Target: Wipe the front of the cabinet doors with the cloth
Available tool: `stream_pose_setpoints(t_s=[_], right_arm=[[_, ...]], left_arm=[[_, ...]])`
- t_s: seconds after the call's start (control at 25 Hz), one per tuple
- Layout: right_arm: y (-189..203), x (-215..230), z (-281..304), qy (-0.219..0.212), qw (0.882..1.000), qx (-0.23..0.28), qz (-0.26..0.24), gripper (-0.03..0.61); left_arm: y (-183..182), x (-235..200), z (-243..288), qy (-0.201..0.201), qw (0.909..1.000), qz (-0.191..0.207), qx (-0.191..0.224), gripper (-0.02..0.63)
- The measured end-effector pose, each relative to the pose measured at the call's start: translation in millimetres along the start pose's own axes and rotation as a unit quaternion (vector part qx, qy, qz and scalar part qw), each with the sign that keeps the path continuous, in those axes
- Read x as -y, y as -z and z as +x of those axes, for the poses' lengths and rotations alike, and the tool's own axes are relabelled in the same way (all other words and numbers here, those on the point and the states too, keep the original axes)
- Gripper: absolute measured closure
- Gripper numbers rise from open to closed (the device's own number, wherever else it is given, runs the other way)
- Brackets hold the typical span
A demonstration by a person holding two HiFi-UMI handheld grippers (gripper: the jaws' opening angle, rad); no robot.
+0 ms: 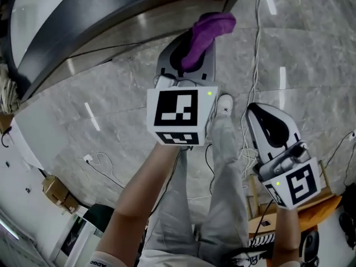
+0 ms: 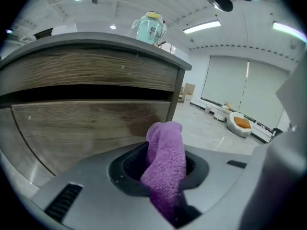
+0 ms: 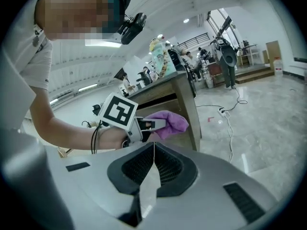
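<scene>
A purple cloth [image 1: 211, 28] sticks out of my left gripper [image 1: 189, 57], which is shut on it and held out ahead of me towards the cabinet [image 1: 100, 15]. In the left gripper view the cloth [image 2: 165, 157] hangs over the jaws, with the wood-grain cabinet door [image 2: 86, 128] and drawer front [image 2: 96, 73] just beyond; contact cannot be told. My right gripper [image 1: 267, 121] hangs lower at my right side, shut with nothing in it [image 3: 153, 150]. It looks at the left gripper [image 3: 144, 124], the cloth [image 3: 168, 120] and the cabinet's corner [image 3: 184, 97].
A pale green jug [image 2: 151, 27] stands on the cabinet top. Cables [image 1: 256, 54] trail over the marble floor, with a power strip [image 3: 222, 111] near the cabinet's end. My legs and shoe [image 1: 225, 103] are below. Cardboard boxes [image 1: 53, 191] sit at left, an orange-topped stool [image 1: 314, 207] at right.
</scene>
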State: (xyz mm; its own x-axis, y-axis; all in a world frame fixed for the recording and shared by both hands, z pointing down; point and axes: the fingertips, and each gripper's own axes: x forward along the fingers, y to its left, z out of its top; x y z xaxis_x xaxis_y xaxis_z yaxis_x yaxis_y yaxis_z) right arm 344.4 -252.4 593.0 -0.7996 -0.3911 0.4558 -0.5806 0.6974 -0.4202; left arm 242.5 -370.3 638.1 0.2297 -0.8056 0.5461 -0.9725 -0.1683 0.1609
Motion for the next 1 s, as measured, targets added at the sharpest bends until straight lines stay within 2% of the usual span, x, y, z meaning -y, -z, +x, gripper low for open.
stream_pose_setpoints(t_s=[0.16,0.4,0.56,1.0], right_arm=[[7,15,-11,0.022,1.0,0.008,0.019,0.551],[18,6,-6,0.031,0.999,0.013,0.031,0.551],[13,-17,16,0.025,0.999,0.016,0.027,0.551],[-11,-105,94,-0.001,1.0,0.023,-0.001,0.551]], left_arm=[[-15,1,22,-0.003,1.0,-0.002,0.002,0.522],[-7,-37,16,-0.027,0.9996,0.007,-0.009,0.52],[4,-81,-5,-0.047,0.9986,0.008,-0.02,0.522],[23,-216,-80,-0.098,0.9946,-0.023,-0.026,0.52]])
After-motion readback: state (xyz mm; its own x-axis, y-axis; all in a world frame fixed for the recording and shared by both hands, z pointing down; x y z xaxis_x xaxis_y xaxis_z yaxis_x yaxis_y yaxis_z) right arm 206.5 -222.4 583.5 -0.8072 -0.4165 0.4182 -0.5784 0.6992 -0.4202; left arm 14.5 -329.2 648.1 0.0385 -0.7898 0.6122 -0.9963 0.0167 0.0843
